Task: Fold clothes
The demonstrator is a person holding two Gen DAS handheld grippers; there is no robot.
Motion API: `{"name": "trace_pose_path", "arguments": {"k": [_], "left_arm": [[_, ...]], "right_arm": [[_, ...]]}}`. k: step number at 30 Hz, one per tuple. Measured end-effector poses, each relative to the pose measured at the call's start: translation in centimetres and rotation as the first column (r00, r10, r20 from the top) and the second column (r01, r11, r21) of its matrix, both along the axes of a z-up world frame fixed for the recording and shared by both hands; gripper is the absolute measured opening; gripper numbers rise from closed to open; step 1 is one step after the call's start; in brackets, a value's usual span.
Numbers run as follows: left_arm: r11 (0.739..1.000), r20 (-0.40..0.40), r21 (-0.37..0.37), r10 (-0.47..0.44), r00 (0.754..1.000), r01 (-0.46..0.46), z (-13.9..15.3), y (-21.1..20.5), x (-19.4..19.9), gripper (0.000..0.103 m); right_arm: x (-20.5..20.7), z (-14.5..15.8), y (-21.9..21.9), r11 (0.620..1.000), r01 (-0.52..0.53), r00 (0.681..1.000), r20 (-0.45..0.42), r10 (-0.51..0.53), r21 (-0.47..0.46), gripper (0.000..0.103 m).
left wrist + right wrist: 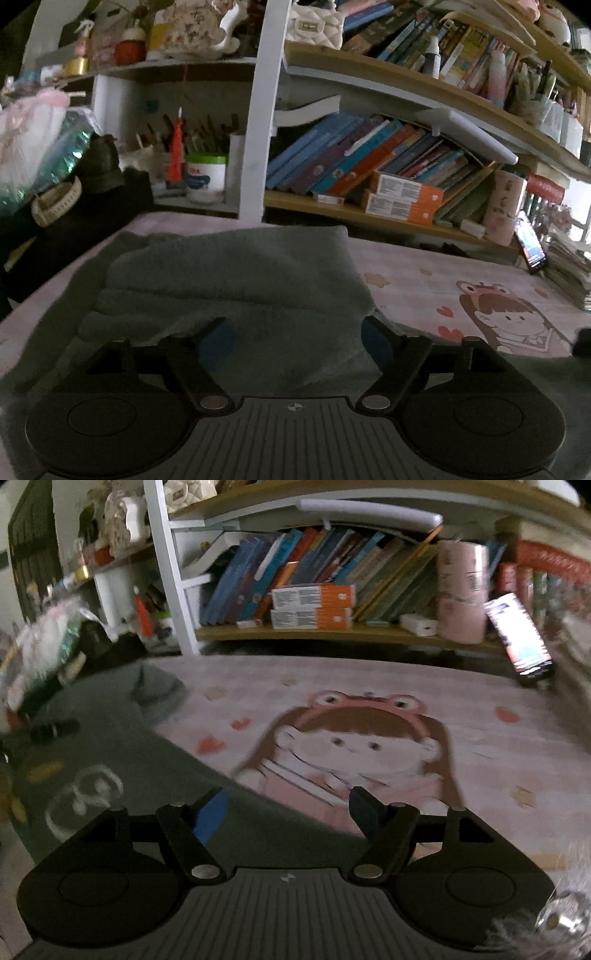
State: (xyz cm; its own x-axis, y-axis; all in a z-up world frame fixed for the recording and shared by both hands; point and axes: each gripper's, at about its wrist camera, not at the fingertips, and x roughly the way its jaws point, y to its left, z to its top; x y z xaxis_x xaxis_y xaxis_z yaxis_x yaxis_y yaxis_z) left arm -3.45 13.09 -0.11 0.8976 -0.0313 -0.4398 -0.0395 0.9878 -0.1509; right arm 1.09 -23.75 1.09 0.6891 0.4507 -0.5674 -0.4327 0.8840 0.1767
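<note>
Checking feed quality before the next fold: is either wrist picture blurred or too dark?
Left wrist view: dim but fairly sharp, grey garment in shadow, fisheye-bent shelves. Right wrist view: motion-smeared throughout, cartoon mat soft, phone screen glaring.

Grey-green garment (236, 280); pink cartoon-girl mat (369, 720).

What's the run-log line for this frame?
stage: fold clothes | left gripper: open, over grey-green garment | right gripper: open, at garment edge | held: nothing | surface: pink cartoon mat
</note>
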Motion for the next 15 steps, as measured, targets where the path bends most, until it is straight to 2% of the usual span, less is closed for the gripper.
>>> {"name": "trace_pose_path", "arguments": {"k": [3, 8, 15], "left_arm": [[1.0, 0.001, -0.006, 0.001, 1.0, -0.001, -0.4, 0.3, -0.3, 0.085], [0.998, 0.001, 0.055, 0.008, 1.0, -0.008, -0.8, -0.5, -0.4, 0.093], [1.0, 0.005, -0.004, 0.004, 1.0, -0.004, -0.8, 0.6, -0.4, 0.097]], "right_arm": [[2.6, 0.5, 2.1, 0.997, -0.021, 0.999, -0.044, 0.024, 0.076, 0.071], [8.0, 0.7, 5.9, 0.97, -0.015, 0.981, -0.182, 0.061, 0.243, 0.071], [14.6, 0.8, 13.2, 0.976, -0.018, 0.967, -0.243, 0.072, 0.217, 0.072]]}}
